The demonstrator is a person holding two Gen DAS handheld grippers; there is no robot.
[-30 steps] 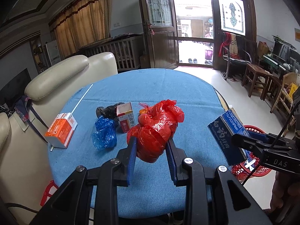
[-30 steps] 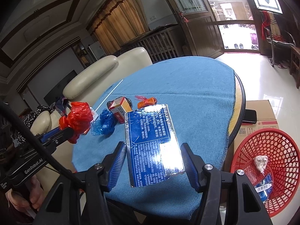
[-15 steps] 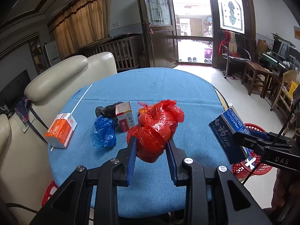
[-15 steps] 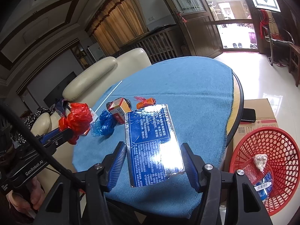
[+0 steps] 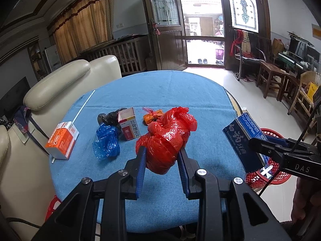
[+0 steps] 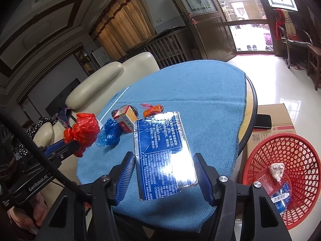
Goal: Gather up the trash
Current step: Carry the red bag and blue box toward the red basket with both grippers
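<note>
Your left gripper has its jaws squeezed on the red bag, above the worktop. Your right gripper jaws hold the blue box. The red basket sits on the floor beside.

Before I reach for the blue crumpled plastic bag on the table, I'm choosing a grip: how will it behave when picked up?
The blue bag is thin, wrinkled film, so it probably crushes and hangs floppy. It looks light for its bulk, likely sliding across the blue tablecloth if pushed. Its glossy surface could slip, so pinch a bunched fold.
</note>
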